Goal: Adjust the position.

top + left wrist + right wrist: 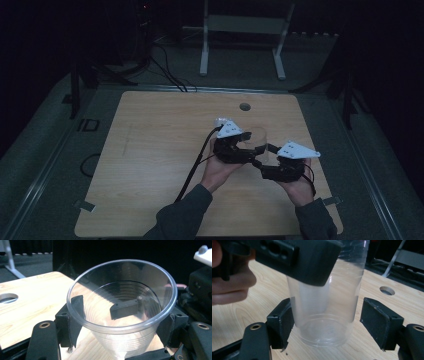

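Your left tool (117, 327) clasps the clear plastic cup (122, 305), which stands upright on the worktop (150, 150). Your right tool (327, 325) stands released around the cup's base, jaws apart from its wall.

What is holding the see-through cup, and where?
The left tool holds the clear plastic cup, its pads pressing on the sides just under the rim. The right tool is open around the cup's base, one pad apart from it.
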A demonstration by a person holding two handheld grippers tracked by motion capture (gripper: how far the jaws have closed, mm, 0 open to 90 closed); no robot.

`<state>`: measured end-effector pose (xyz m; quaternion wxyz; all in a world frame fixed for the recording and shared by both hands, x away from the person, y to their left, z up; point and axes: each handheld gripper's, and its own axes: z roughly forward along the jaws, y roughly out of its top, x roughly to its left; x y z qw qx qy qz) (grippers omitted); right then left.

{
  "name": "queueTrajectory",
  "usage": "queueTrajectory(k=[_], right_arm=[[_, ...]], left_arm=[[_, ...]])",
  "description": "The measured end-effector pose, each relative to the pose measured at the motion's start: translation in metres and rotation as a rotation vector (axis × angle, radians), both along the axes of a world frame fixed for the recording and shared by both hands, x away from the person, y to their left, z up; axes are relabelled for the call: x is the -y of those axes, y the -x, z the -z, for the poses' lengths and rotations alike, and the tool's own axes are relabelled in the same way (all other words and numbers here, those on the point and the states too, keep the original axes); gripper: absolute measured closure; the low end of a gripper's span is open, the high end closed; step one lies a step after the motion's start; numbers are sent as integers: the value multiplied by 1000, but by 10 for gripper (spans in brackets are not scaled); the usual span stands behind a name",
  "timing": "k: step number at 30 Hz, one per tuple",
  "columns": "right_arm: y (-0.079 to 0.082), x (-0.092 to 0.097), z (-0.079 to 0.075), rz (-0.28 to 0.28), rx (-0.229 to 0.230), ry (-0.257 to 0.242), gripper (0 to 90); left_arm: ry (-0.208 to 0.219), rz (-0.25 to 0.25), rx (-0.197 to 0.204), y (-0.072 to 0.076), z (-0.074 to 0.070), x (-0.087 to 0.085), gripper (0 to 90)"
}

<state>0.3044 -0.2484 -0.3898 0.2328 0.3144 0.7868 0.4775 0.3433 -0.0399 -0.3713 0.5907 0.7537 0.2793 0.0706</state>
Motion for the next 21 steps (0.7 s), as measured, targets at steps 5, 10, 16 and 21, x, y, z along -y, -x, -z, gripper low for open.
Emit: queueTrajectory(k=[5, 10, 16, 21], right_arm=[[-3, -5, 3, -13, -27, 26, 343], [-3, -8, 6, -13, -26, 18, 400], [0, -8, 7, 7, -3, -4, 413], [1, -7, 8, 34, 18, -49, 416]], left_arm=[[-75, -17, 30, 2, 0, 2, 295], [-64, -21, 23, 2, 0, 2, 280], [-5, -34, 8, 2, 1, 2, 267], [59, -76, 6, 4, 1, 1, 236]])
